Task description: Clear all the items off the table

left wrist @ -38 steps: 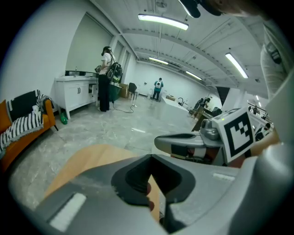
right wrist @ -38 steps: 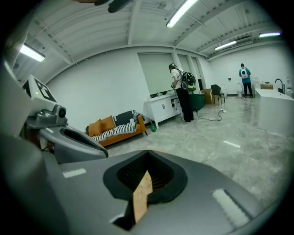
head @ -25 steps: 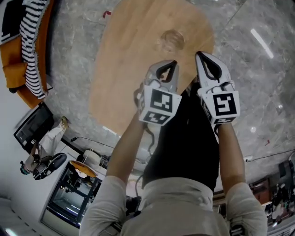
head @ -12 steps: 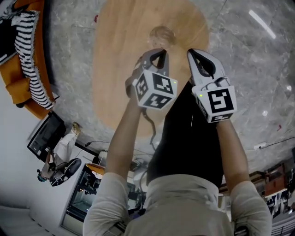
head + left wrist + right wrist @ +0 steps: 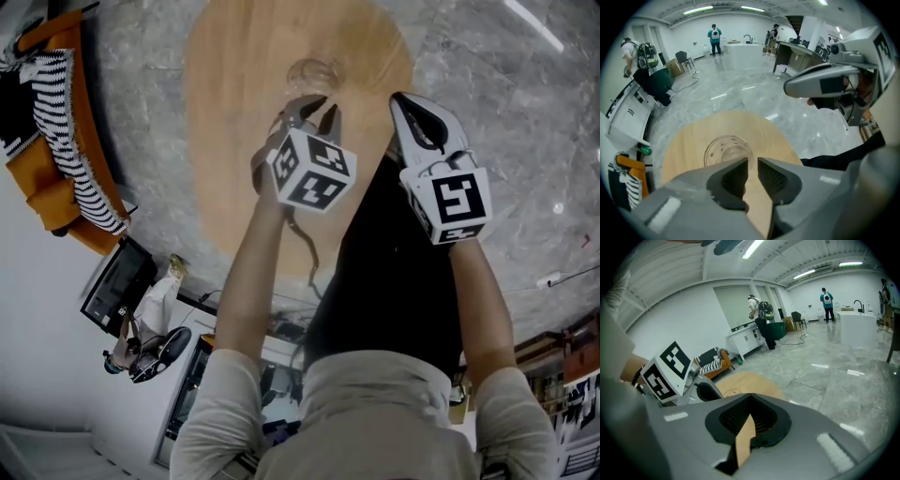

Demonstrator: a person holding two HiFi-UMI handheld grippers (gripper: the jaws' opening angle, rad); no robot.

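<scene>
The round wooden surface is the biggest thing here, and the glass is the only item seen on it. The left hand-held gripper hovers just on the near side of the glass, aimed at it, its jaws a narrow slit apart with only bare wood showing between them. The right hand-held gripper hangs to the right of the glass, further off than the left, with its jaw tips pressed together and nothing held. The glass itself is a small, clear, round vessel standing upright towards the far edge; whether it is a cup or a shallow bowl is hard to tell. It is probably light and rigid but smooth, slippery and breakable, so it likely wants a firm yet gentle pinch. The best hold looks to be across the rim wall, one jaw inside and one outside, or around the body if it proves narrow enough. For either, the left jaws would need to spread wider first.
</scene>
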